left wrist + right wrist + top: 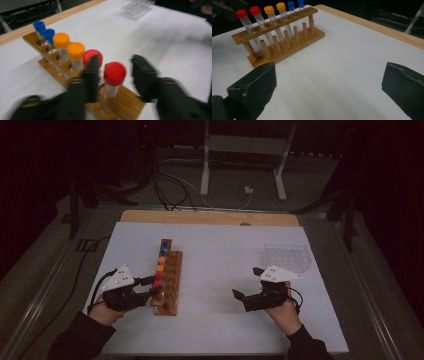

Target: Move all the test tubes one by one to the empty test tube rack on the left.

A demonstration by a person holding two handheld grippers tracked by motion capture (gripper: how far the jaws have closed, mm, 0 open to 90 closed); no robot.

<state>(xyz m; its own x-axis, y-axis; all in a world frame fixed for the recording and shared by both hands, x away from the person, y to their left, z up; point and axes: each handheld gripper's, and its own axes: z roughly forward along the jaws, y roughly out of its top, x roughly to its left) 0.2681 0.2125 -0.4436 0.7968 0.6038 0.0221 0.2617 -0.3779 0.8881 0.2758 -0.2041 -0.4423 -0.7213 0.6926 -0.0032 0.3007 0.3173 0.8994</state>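
i see my left gripper (151, 285) parted around the nearest red-capped clear tube (114, 78), one jaw each side. the long wooden tube rack (169, 282) sits left of centre on the white-covered bench (220, 270), its long axis running away from me, six tubes upright. my right gripper (246, 282) hangs wide open, pointing left toward the rack.

Six capped tubes (269, 22) upright in wooden rack (287, 50) (red, orange, blue)
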